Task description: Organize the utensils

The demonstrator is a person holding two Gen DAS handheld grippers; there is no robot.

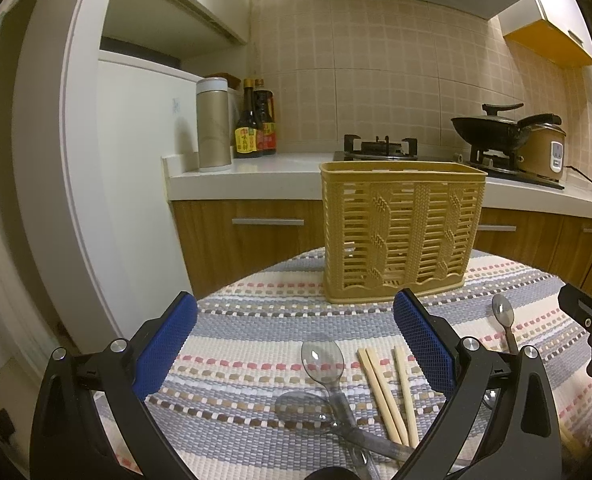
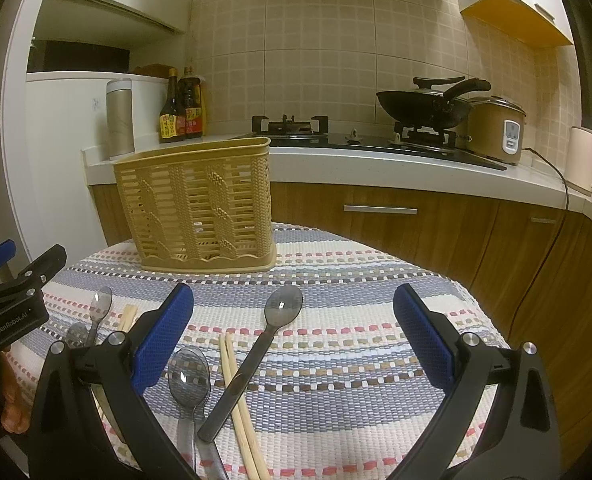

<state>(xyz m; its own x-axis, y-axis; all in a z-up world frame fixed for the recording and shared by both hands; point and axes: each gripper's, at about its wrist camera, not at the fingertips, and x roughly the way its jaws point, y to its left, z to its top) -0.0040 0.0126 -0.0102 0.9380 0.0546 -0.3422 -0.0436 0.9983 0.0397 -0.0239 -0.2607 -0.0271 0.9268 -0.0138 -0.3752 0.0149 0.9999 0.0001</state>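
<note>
A yellow woven plastic utensil basket (image 1: pixel 400 232) stands empty on the striped table mat (image 1: pixel 256 344); it also shows in the right wrist view (image 2: pixel 200 204). My left gripper (image 1: pixel 296 344) is open above two clear plastic spoons (image 1: pixel 324 360) and wooden chopsticks (image 1: pixel 388 392). A metal spoon (image 1: pixel 503 312) lies to the right. My right gripper (image 2: pixel 294 340) is open above a dark spoon (image 2: pixel 272 328), a clear spoon (image 2: pixel 188 380) and a pair of chopsticks (image 2: pixel 236 396). The left gripper's body (image 2: pixel 12 304) shows at the left edge.
Behind the table runs a kitchen counter (image 1: pixel 256 172) with a thermos (image 1: pixel 214 124), sauce bottles (image 1: pixel 254 120), a gas hob (image 1: pixel 380 148), a wok (image 1: pixel 492 128) and a rice cooker (image 2: pixel 496 128). A kettle (image 2: pixel 584 164) stands far right. A fridge (image 1: pixel 136 184) stands left.
</note>
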